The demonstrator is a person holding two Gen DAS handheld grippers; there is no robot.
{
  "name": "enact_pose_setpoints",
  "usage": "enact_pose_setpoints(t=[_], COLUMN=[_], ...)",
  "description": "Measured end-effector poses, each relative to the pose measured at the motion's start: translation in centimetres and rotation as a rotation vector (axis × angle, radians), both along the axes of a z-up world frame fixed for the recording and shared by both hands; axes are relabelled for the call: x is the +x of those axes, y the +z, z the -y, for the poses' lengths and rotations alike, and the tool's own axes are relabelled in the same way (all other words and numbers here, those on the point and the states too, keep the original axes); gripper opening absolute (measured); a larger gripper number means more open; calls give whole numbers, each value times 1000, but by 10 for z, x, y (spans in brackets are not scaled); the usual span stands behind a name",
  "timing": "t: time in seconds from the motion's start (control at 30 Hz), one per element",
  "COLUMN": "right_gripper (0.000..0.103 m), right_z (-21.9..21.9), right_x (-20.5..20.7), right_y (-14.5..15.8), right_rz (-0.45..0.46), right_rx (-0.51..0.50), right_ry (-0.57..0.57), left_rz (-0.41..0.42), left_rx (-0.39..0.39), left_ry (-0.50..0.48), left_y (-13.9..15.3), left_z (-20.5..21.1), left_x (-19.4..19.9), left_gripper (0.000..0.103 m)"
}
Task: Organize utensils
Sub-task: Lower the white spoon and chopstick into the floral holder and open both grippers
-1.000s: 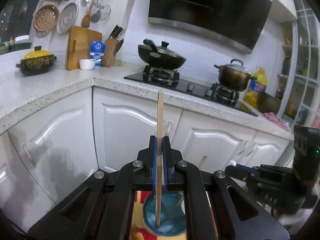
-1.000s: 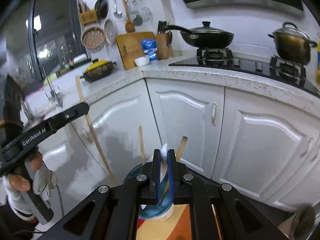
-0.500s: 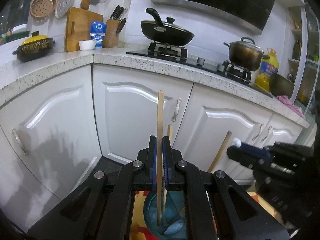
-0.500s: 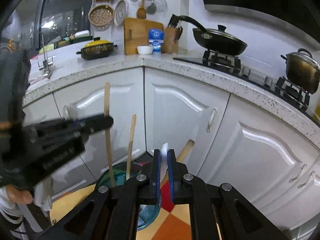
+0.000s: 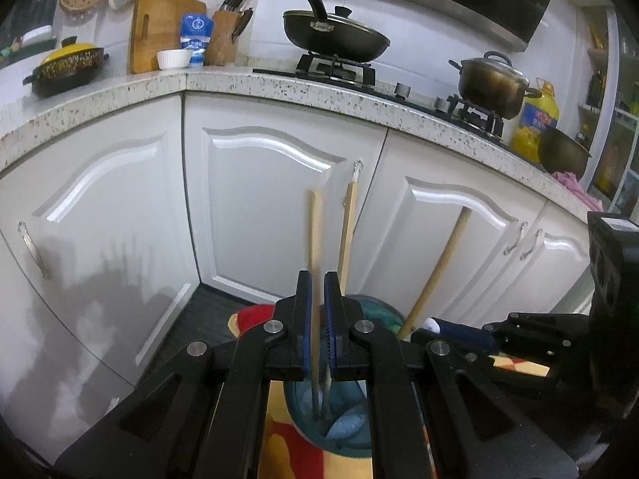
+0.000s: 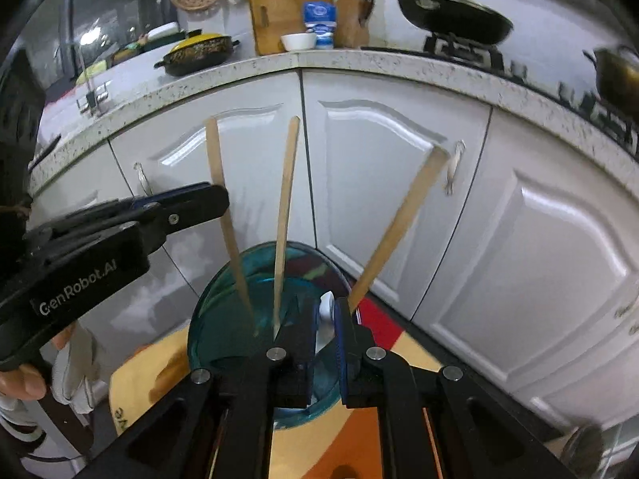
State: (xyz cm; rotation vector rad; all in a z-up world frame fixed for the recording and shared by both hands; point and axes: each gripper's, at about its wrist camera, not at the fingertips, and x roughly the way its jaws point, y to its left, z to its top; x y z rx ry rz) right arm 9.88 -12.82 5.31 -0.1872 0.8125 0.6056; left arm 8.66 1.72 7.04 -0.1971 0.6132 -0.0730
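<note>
Both hands are way lower than a second ago: the stove and pots that sat mid-view earlier are now up near the top, and white cabinet doors (image 5: 275, 207) fill most of the scene. The left gripper (image 5: 318, 291) has a thin flat wooden stick (image 5: 315, 239) between its blue pads, and its jaws have just been easing apart a little, so there's a narrow gap showing and the stick's lower end is now down inside the round teal glass holder (image 6: 223, 311), which stands on a yellow, orange and red patterned mat (image 6: 347, 439). Earlier that stick was hanging higher above the holder. A second thin wooden stick (image 6: 285, 215) and a thicker round wooden handle (image 6: 399, 223) already lean in the holder. The right gripper (image 6: 325, 315) is pinched tight on a small white plastic spoon-like utensil (image 6: 325, 319), right over the holder's near rim, closer than before. A gloved hand (image 6: 72, 363) holds the left tool.
</note>
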Motion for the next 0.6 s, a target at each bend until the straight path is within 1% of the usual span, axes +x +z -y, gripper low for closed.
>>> enact_pose_setpoints(t=[0.07,0.1,0.13,0.33,0.5,0.6], right_gripper=[12,18,22,24,30,31], right_z=[9,15,17,35,44,49], right_x=[-4,-8,-10,-31,-46,-56], right_y=[2,4,5,7,7,5], right_rz=[-20,-26,-27,-41,-49,-58], right_rx=[45,63,71,101,122,132], right_ry=[-16,-26,-31,-68,-104,-124], left_rz=[-4,-5,-4,-10,-19,-21], left_rx=[-8,-7,-5,5,42,59], left_ry=[-12,-15,-19,-23,-23,-26], left_y=[0,0,0,2,1,-1], left_z=[0,1,2,5,13,19], left_x=[-3,-5,-8,-24,-41,-52], left_gripper=[18,26,31,37,37,37])
